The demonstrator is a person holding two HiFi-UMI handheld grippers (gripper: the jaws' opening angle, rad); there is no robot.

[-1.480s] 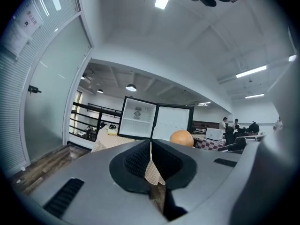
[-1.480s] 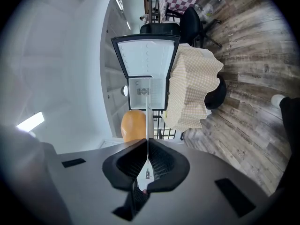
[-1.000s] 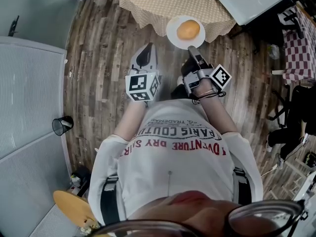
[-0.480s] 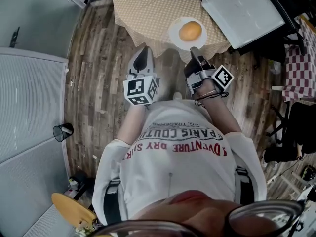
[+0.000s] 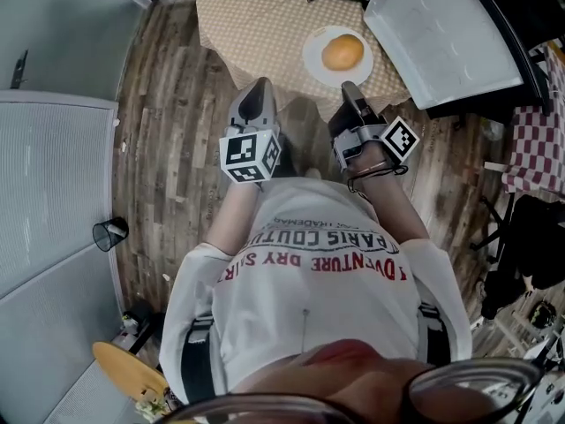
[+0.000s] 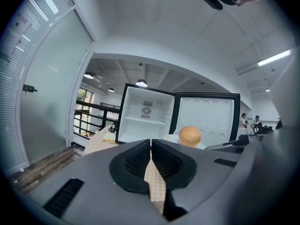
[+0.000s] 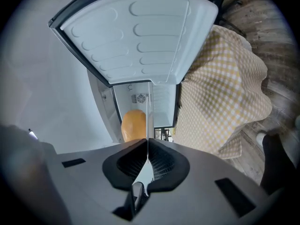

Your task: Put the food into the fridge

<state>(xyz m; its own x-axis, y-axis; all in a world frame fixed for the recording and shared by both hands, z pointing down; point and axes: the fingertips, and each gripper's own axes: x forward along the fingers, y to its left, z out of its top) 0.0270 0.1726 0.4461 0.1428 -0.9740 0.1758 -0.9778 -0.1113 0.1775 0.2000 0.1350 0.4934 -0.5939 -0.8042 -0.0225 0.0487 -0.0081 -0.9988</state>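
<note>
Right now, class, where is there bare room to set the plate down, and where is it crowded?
Bare: the checked tablecloth left of the plate, ahead of the left gripper; also the open fridge, whose shelves look empty. Crowded: the table's right side, where the fridge door overhangs.

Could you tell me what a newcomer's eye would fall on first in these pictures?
Probably the round orange food on a white plate, whose rim is pinched in the right tongs over the checked tablecloth. Next comes the small white fridge on that table, just ahead of both tongs, with its door swung wide open. The left tongs are shut and hold nothing.
</note>
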